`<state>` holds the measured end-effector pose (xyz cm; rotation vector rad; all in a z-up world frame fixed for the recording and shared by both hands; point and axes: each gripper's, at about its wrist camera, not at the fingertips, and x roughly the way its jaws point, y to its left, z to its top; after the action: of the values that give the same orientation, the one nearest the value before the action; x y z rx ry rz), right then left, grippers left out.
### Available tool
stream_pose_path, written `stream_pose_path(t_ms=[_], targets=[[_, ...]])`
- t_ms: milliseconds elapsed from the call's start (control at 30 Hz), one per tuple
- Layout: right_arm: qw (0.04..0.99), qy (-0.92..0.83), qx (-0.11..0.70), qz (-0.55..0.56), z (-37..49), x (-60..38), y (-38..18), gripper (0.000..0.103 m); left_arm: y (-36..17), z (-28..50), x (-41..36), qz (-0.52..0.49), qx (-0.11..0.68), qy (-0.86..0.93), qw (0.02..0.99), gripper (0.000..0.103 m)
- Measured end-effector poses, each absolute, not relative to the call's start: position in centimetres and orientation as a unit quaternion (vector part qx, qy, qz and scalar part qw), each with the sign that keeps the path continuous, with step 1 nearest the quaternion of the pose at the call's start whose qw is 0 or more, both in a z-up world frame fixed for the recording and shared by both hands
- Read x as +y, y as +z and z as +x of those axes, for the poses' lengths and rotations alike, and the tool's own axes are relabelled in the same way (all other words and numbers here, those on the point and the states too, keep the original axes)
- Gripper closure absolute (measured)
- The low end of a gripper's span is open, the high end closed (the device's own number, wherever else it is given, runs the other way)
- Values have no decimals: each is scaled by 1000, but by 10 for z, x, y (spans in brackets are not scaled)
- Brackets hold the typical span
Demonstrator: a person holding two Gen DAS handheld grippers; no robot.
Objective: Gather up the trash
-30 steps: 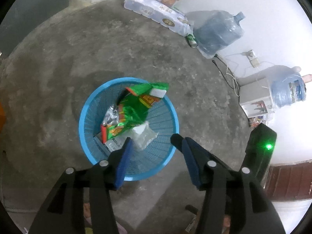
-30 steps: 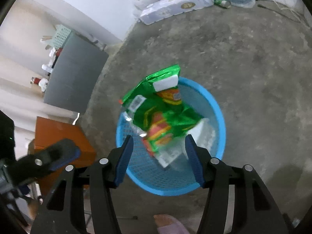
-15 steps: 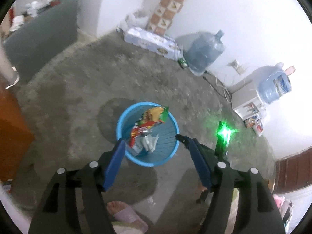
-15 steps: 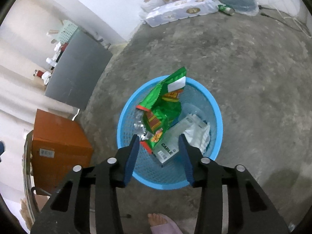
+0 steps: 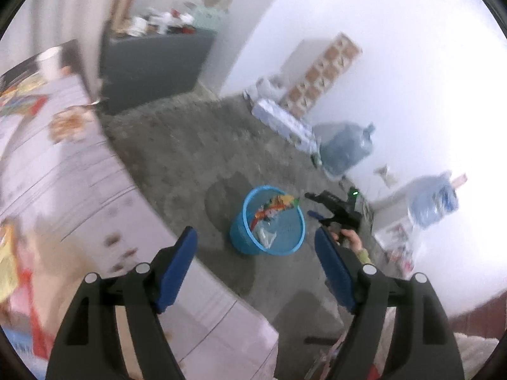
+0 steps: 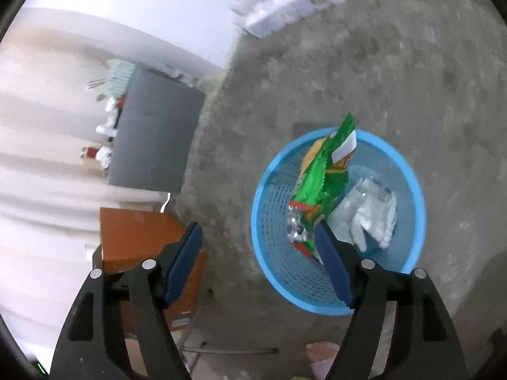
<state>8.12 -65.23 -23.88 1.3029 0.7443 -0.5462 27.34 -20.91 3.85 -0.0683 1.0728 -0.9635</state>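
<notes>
A blue basket (image 6: 339,221) stands on the grey floor (image 6: 396,72), and the trash is inside it. A green snack bag (image 6: 323,183) stands up in the basket, long way up. Its top end leans on the far rim and sticks out over it, and its shiny crumpled bottom end is down inside. Next to it, on the right, lies a clear plastic bag (image 6: 374,215). The right gripper (image 6: 256,253) is above the near left side of the basket. Its jaws are opening wide and nothing is between them. The left gripper (image 5: 255,253) is up high, over the edge of a white table (image 5: 79,196), and the basket (image 5: 269,224) looks small down below. Its jaws are opening wide too, with nothing in them. A brown box (image 6: 136,234) sits left of the basket.
</notes>
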Motion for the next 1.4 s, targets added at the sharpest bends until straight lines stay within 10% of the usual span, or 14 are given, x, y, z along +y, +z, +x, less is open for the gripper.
stream_pose_path(t_ms=[200, 333, 933, 1400], targets=[[625, -304, 346, 630, 102, -675, -289, 45, 35, 272, -151, -58, 483, -415, 769, 28], [604, -298, 325, 664, 98, -674, -311, 90, 29, 277, -133, -72, 485, -405, 772, 28], [573, -281, 24, 769, 50, -642, -336, 94, 21, 288, -115, -96, 480, -408, 770, 28], [630, -346, 358, 596, 79, -627, -331, 94, 18, 289, -114, -98, 482, -411, 768, 28]])
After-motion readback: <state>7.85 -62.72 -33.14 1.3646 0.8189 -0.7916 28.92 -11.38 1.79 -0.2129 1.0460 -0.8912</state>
